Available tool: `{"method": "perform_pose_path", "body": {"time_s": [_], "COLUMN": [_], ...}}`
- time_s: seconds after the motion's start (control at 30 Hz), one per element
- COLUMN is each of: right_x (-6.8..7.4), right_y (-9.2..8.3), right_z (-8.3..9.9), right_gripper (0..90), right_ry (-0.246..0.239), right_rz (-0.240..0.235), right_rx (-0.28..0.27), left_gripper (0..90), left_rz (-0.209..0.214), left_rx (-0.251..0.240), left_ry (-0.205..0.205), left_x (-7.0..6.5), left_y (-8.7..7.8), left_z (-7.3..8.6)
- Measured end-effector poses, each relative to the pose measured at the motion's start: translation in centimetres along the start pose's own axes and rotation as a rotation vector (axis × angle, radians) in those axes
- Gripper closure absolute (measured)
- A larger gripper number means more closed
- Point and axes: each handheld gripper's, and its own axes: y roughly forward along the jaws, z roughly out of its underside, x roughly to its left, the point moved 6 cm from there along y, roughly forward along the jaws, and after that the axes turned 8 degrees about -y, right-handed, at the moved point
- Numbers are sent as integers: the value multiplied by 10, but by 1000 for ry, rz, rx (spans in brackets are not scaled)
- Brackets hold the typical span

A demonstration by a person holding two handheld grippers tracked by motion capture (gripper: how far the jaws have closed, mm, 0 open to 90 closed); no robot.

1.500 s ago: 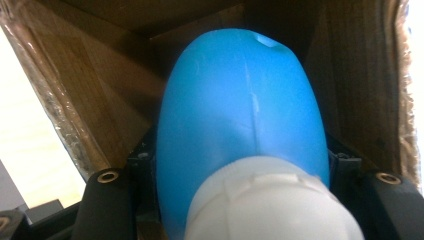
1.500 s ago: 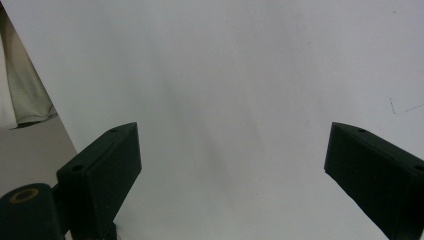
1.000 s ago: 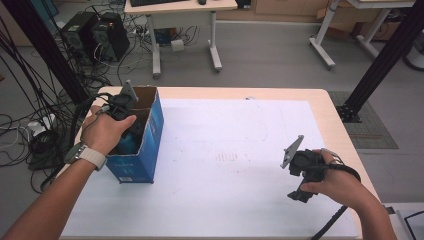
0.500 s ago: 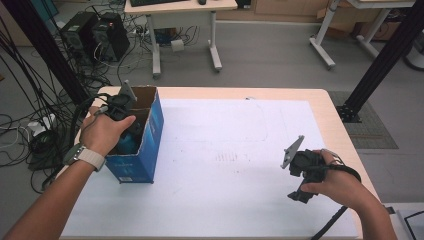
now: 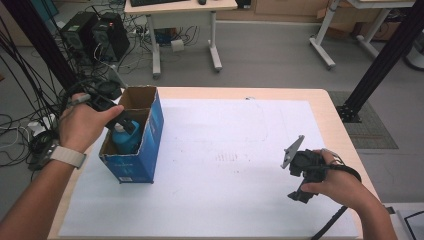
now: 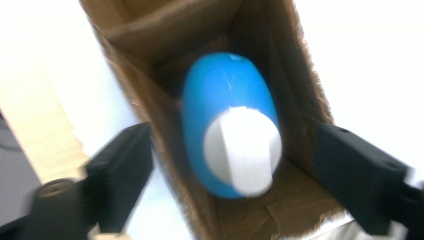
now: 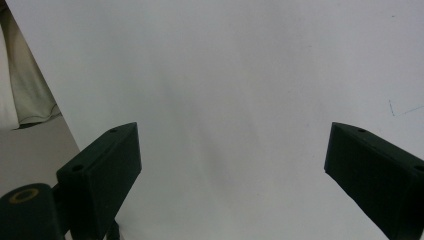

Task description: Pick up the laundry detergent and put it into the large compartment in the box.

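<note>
Smooth blue bottle (image 6: 227,145) with white cap in frayed cardboard box (image 5: 150,135), both grippers (image 6: 235,160) (image 7: 235,165) spread wide.

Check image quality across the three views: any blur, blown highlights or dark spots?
Left gripper view: motion-blurred, blue bottle and cardboard box edges smeared, white sheet at right blown out. Right gripper view: sharp, evenly lit white sheet, black jaws nearly featureless. High view: in focus, soft lighting, faint shadows, right gripper crisp.
</note>
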Motion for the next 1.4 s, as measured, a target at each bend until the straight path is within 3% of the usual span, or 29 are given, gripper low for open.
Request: {"method": "perform_pose_path", "body": {"time_s": [0.03, 0.07, 0.1, 0.23, 0.27, 0.3, 0.5, 0.57, 0.6, 0.7, 0.93, 1.07, 1.23, 1.4], "right_x": [0, 0, 0, 0, 0, 0, 2, 2, 2, 2, 4, 4, 5, 5], "right_y": [0, 0, 0, -1, -2, -2, -3, -3, -3, -3, -4, -6, -7, -8], "right_z": [0, 0, 0, -2, -3, -3, -2, -1, -1, -1, -2, -4, -4, -5], "right_gripper": [80, 80, 80, 80, 80, 80, 80, 80, 80, 80, 80, 80, 80, 79], "right_ry": [-2, -6, -6, -3, -2, -2, 7, 9, 9, 16, 25, 36, 41, 44], "right_rz": [0, 1, 1, -2, 0, 0, 6, 4, 4, 5, 7, 5, 4, 4], "right_rx": [-2, -3, -3, 4, 7, 7, 6, 2, 2, 2, 1, 9, 14, 19], "left_gripper": [119, 112, 90, 70, 70, 69, 71, 71, 72, 82, 88, 88, 89, 87], "left_rz": [4, 16, 16, 39, 34, 34, -2, -3, -3, -27, -20, -26, -28, -13], "left_rx": [-25, -34, -34, -76, -88, -88, -107, -87, -87, -63, -60, -48, -28, 27], "left_ry": [51, 78, 78, 145, 178, 178, 272, 330, 330, 389, 539, 596, 712, 823], "left_x": [0, 1, 1, -2, -4, -4, -16, -23, -23, -32, -54, -71, -96, -123], "left_y": [-12, -18, -18, -38, -45, -45, -62, -65, -65, -68, -75, -78, -77, -71], "left_z": [3, 4, 4, 7, 7, 7, 3, -1, -1, -5, -12, -16, -18, -20]}}
